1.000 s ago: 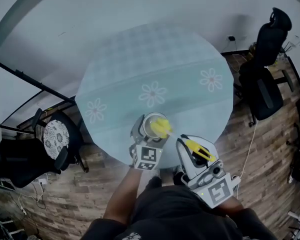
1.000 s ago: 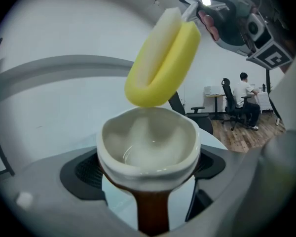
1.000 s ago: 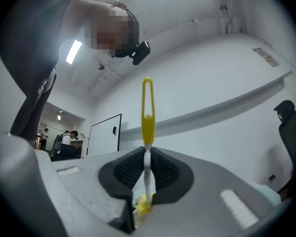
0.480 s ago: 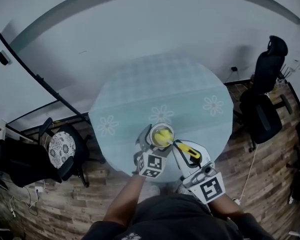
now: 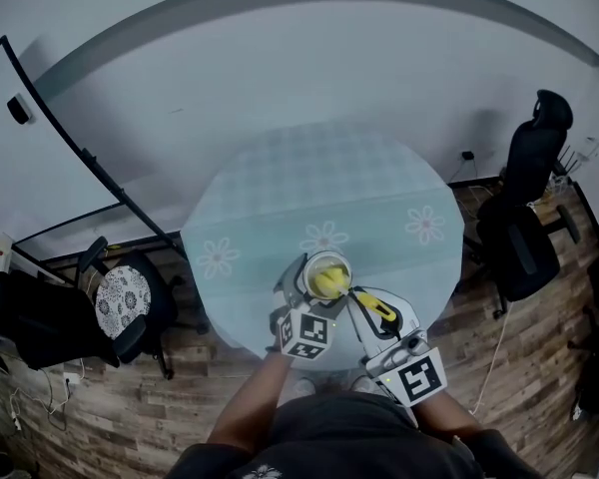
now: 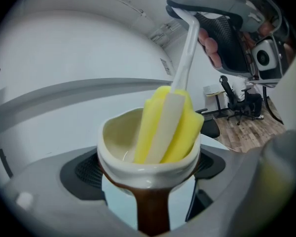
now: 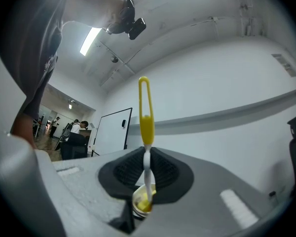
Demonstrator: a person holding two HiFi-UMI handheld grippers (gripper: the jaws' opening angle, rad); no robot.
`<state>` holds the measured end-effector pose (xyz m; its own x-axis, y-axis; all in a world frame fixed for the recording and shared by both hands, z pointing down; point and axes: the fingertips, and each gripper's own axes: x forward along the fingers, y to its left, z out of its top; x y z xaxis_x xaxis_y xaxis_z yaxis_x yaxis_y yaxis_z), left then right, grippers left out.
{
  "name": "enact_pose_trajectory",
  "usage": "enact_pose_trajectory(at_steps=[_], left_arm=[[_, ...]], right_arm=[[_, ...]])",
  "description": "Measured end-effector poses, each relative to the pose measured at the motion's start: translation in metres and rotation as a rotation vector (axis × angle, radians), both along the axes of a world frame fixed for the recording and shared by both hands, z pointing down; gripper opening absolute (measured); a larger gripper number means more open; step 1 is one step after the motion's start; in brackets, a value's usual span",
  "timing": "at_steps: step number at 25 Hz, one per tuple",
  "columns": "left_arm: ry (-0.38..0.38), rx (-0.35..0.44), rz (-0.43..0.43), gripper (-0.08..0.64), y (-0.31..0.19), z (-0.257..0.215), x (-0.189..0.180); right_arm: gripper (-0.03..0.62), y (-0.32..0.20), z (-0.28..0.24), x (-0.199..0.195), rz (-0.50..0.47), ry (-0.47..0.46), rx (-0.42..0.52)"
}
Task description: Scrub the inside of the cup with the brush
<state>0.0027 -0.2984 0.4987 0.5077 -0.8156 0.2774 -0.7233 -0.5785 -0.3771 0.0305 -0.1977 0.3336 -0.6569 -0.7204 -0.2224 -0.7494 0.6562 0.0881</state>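
In the left gripper view a cup [image 6: 138, 154], cream inside and brown outside, sits between the jaws of my left gripper [image 6: 150, 181], which is shut on it. The brush's yellow sponge head [image 6: 170, 125] stands inside the cup, and its white stem rises to my right gripper [image 6: 227, 14]. The head view shows the cup [image 5: 326, 272] held over the table's near edge by the left gripper [image 5: 314, 287], with the right gripper [image 5: 364, 305] just to its right. My right gripper [image 7: 146, 174] is shut on the brush stem, and the yellow loop handle [image 7: 146, 117] sticks up past it.
The round table [image 5: 280, 198] has a pale blue-green cloth with flower prints. Black office chairs [image 5: 524, 238] stand on the wooden floor at the right. Another chair with a patterned seat [image 5: 120, 297] stands at the left. A white wall lies behind.
The cup has risen with my left gripper. My right gripper has closed in on it, and the sponge head, which was tilted over the rim, now sits down inside the cup.
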Motion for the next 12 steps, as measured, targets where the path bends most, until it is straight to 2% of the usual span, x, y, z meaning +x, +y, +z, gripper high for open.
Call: enact_pose_trajectory(at_steps=[5, 12], left_arm=[[0.005, -0.002, -0.007, 0.535, 0.004, -0.004, -0.002], [-0.003, 0.004, 0.002, 0.535, 0.013, -0.007, -0.001]], right_arm=[[0.035, 0.002, -0.005, -0.007, -0.024, -0.024, -0.010], [0.036, 0.006, -0.015, -0.019, -0.038, -0.025, 0.021]])
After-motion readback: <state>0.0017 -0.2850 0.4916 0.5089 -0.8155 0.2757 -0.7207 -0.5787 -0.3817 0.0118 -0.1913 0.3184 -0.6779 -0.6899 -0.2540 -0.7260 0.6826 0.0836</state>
